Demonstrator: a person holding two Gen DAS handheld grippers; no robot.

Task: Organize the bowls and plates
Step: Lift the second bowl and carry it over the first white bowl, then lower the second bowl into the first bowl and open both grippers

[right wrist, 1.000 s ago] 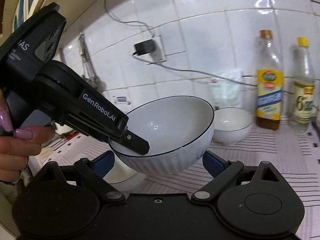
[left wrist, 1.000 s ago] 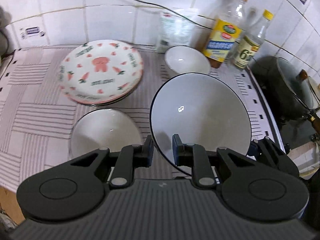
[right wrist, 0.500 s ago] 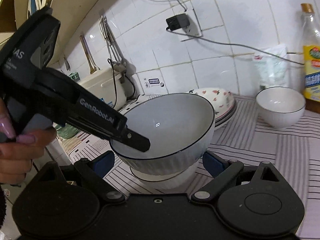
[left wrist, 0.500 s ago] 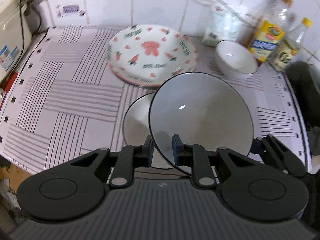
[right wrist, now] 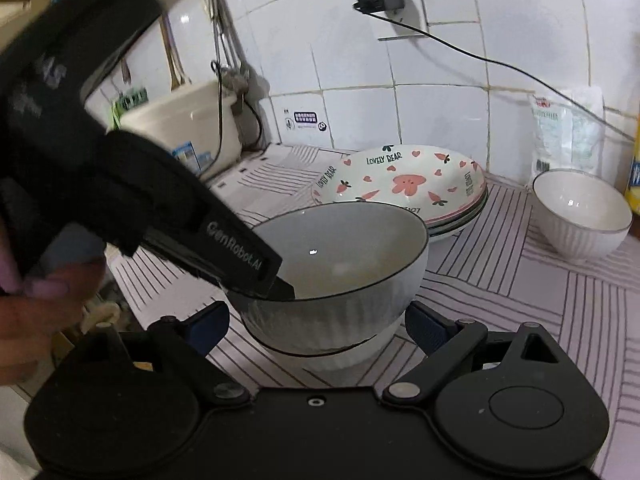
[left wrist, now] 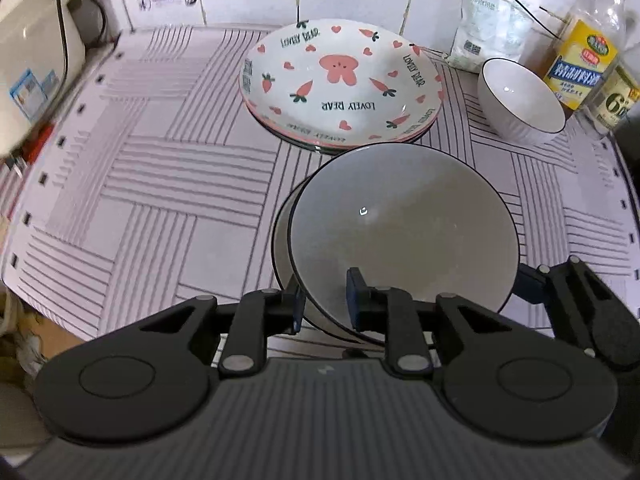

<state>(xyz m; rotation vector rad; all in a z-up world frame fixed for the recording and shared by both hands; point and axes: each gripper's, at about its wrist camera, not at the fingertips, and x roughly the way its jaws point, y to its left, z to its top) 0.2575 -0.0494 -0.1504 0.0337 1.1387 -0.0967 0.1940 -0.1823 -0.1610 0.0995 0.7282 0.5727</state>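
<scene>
Left wrist view: we find the left claw [left wrist: 323,300] closed on the near rim of the large bowl [left wrist: 400,236], one pad outside the wall and one inside. The bowl sits tilted within a second bowl [left wrist: 282,236] of the same black-rimmed kind, whose rim shows as a crescent at 9 o'clock of the held one. We cannot tell whether the two bowls touch. At 12 o'clock from them stands the stack of plates [left wrist: 340,80], the top one printed with carrots, hearts and "LOVELY BEAR". At 2 o'clock rests a small bowl [left wrist: 520,100], upright, well apart from the stack. Behind it we note a white bag [left wrist: 488,28] and an oil bottle [left wrist: 588,48] against the tiled wall. All stand on the tabletop [left wrist: 140,200], covered in a striped mat.

Right wrist view: we find the right claw [right wrist: 316,322] wide open, its blue pads standing on either side of the bowls and touching neither. The left claw [right wrist: 276,280] enters from 9 o'clock, gripping the large bowl [right wrist: 340,264] at its rim; the person's hand [right wrist: 36,312] shows at the left edge. The second bowl [right wrist: 352,356] shows beneath it as a lower white band. The stack of plates [right wrist: 404,188] lies at 12 o'clock, the small bowl [right wrist: 584,216] at 2 o'clock.
</scene>
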